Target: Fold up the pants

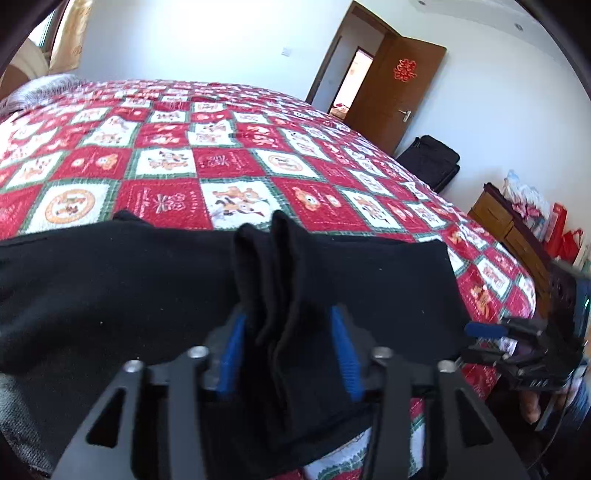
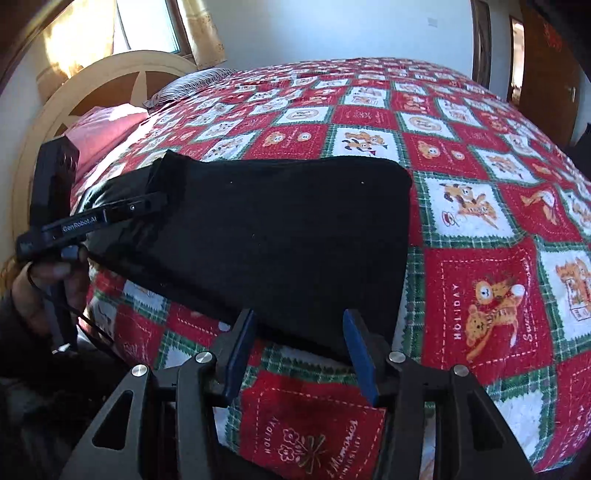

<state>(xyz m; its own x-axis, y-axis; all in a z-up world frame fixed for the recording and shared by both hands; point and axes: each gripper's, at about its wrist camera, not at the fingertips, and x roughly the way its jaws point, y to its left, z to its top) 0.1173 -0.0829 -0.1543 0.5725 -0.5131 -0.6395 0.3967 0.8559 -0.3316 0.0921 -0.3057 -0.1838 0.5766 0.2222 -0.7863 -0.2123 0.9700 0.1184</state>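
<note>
Left tool (image 1: 291, 347) clenched on a bunched-up wad of the pants (image 1: 147, 288), black cloth standing in upright folds betw. its blue pads (image 1: 232, 354); from the right wrist view this tool (image 2: 155, 201) bites the pants' left edge, w/ the person's hand (image 2: 48, 284) on the grip below. Right tool (image 2: 299, 343) released, jaws apart, hovering at the pants' near edge (image 2: 280, 236); cloth edge sits just beyond the pads (image 2: 360, 350), bedspread showing betw. them, contact w/ cloth can't be told. In the left wrist view the right tool (image 1: 476, 343) is at the far right, just beside the pants' right corner, fingers apart. Pants lie spread flat as a wide dark rectangle across the near part of the bed, on a red/white/green quilt (image 2: 480, 221) w/ cartoon squares, left portion lifted off by the left tool. Outward: headboard (image 2: 92, 77) and pink pillow (image 2: 99, 129) at left, curtained window (image 2: 147, 26) behind; in the left view an open brown door (image 1: 399, 88) w/ red decal, black bag (image 1: 432, 162) on the floor by the wall, wooden cabinet (image 1: 506, 225) w/ red bags (image 1: 561, 236) at right.
</note>
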